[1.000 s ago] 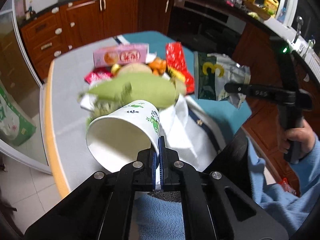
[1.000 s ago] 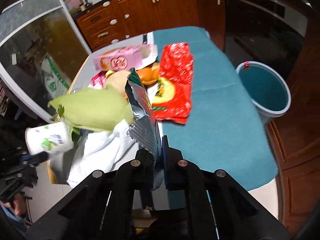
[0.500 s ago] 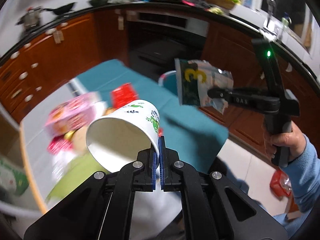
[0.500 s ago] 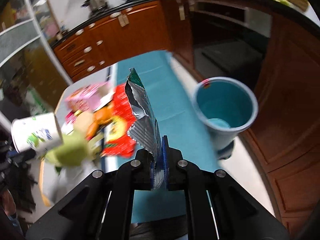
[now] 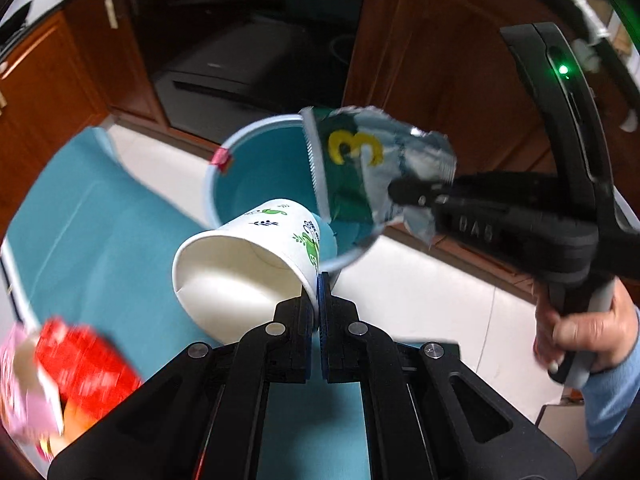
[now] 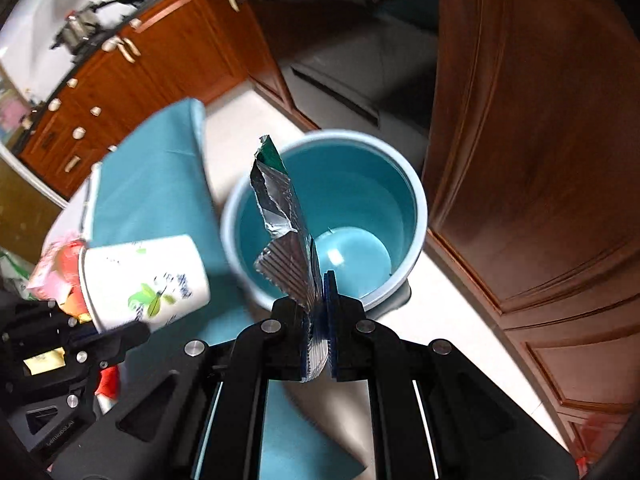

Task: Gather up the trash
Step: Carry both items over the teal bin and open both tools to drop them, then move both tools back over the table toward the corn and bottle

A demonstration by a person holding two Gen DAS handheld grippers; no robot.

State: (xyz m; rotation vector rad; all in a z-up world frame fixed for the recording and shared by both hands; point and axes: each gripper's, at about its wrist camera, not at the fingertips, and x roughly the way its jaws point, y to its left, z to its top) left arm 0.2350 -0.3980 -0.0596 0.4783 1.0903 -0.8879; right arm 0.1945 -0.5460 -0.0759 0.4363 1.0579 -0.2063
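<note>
The left gripper (image 5: 319, 280) has its fingers clamped tight on the rim of a white paper cup (image 5: 248, 264) — the cup lies tilted, mouth toward the camera, above the teal-covered worktop (image 5: 104, 240). The right gripper (image 6: 322, 280) pinches a torn foil snack wrapper (image 6: 284, 232) between closed fingers, directly over the blue trash bin (image 6: 400, 184) on the floor — the bin's bottom shows bare. Blurred red and pink packets (image 5: 76, 360) lie on the worktop.

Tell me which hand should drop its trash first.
Right, probably. The right gripper holds the wrapper over the bin; the left gripper, with the cup, looks short of the rim.
</note>
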